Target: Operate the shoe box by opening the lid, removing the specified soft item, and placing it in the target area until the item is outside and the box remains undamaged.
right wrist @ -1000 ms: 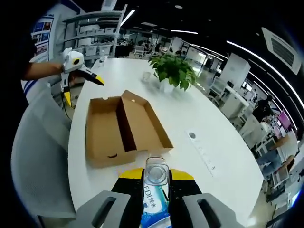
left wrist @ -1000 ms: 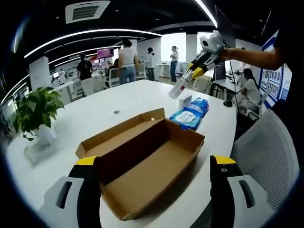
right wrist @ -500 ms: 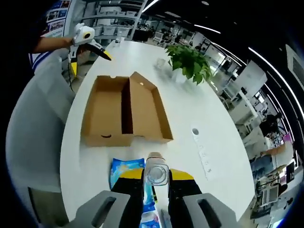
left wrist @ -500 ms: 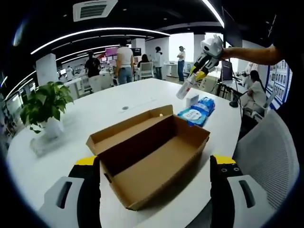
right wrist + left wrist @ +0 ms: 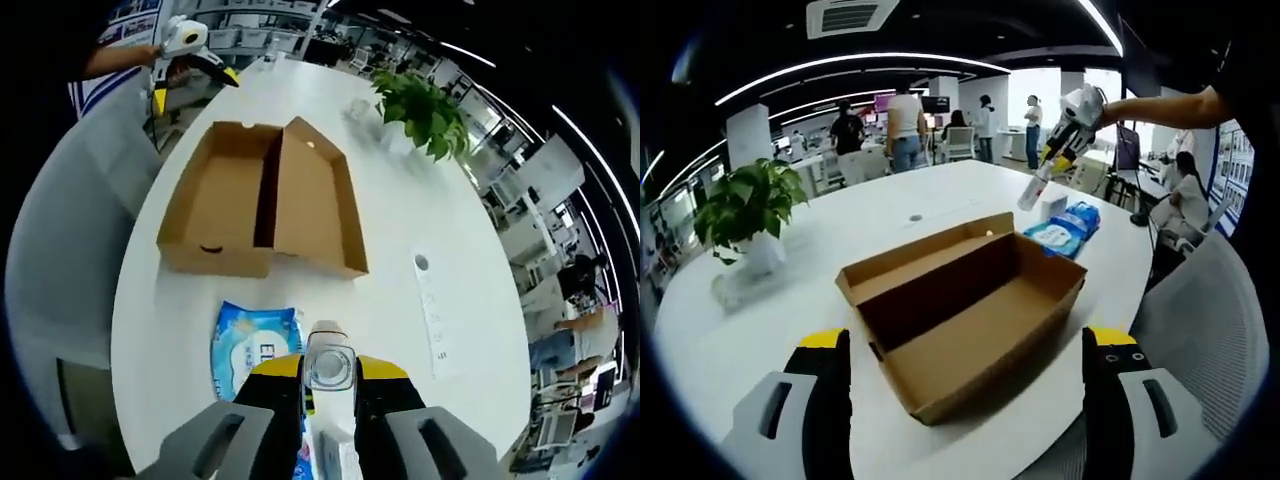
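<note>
On the white table [image 5: 400, 330], one open shoe box [image 5: 255, 200], one blue packet [image 5: 250, 345].

The white table [image 5: 180, 330] carried an open cardboard shoe box [image 5: 255, 200] with its lid folded flat. A blue wipes pack [image 5: 250, 345] lay near the box. A potted plant [image 5: 425, 110] stood at the far side.

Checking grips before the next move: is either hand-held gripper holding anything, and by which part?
The right hand-held gripper is shut on a small clear bottle, clamped across its body. The left hand-held gripper is open and holds nothing.
</note>
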Tool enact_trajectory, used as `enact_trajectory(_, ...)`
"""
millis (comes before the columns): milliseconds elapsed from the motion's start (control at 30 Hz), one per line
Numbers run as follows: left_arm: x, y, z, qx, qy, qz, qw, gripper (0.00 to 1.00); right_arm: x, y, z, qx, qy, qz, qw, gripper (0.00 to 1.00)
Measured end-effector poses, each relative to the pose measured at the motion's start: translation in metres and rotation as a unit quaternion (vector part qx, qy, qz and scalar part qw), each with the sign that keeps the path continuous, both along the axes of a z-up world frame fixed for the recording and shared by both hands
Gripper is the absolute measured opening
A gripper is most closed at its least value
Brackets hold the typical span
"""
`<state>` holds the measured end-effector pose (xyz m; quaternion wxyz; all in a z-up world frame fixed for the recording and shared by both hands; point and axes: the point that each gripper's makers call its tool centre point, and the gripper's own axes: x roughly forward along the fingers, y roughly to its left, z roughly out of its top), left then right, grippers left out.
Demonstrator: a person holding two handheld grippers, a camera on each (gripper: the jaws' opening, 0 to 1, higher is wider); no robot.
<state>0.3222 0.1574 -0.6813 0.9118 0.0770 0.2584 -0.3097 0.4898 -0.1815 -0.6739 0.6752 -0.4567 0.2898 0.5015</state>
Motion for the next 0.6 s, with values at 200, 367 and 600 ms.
enact_trajectory(200,-0.002,0.006,-0.002,0.001,0.003,0.008,1.0,1.0,0.006,-0.004,-0.013,-0.021,0.007,0.007,0.9997,0.14)
enact_trajectory(367,-0.005,0.01,-0.004,0.001,0.007,0.013,0.9999,1.0,0.01,-0.009,-0.025,-0.038,0.013,0.013,0.9991,0.14)
enact_trajectory(600,-0.007,0.014,-0.007,0.002,0.011,0.018,0.9998,0.99,0.017,-0.014,-0.039,-0.051,0.022,0.011,0.9984,0.14)
